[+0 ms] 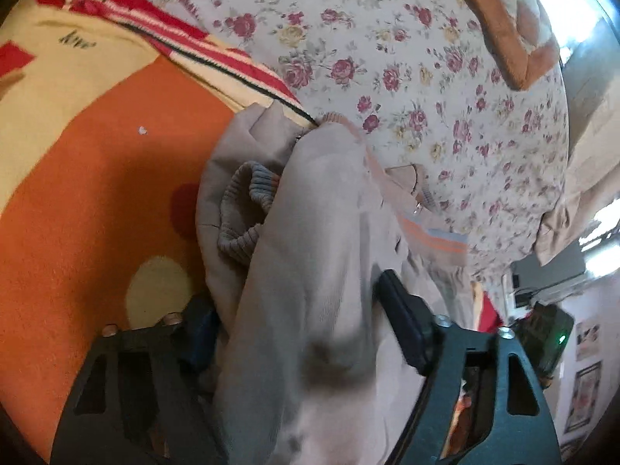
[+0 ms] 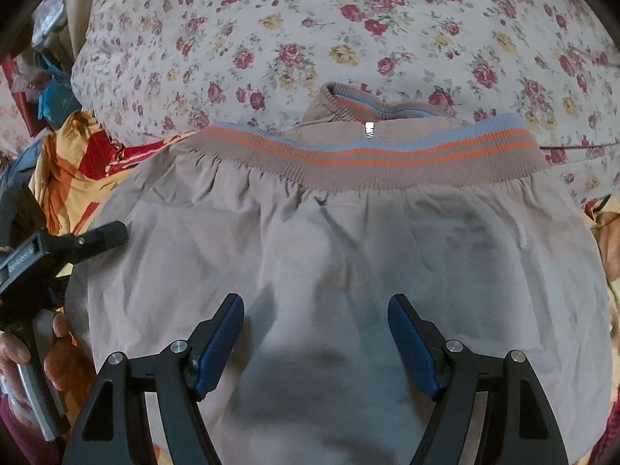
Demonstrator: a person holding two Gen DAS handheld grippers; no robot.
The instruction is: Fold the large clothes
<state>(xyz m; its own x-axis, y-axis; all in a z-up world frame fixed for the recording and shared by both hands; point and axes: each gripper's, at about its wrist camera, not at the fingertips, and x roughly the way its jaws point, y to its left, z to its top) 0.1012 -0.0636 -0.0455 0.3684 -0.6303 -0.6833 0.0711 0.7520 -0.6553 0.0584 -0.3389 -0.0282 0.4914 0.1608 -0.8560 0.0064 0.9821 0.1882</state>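
Left hand-held gripper [image 1: 294, 333]: spread, jacket [image 1: 310, 271] fabric bunched between its fingers; grip unclear.
Right hand-held gripper [image 2: 316, 333]: spread above jacket, holding nothing.

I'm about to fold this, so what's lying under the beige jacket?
Under the beige jacket lie an orange blanket on one side and a floral quilt by its striped hem. What lies beneath its middle is covered.

jacket [image 2: 329, 263]: beige, hem band orange-and-blue striped | bedsheet [image 2: 294, 38]: white, red-yellow floral | blanket [image 1: 97, 201]: orange, cream, red
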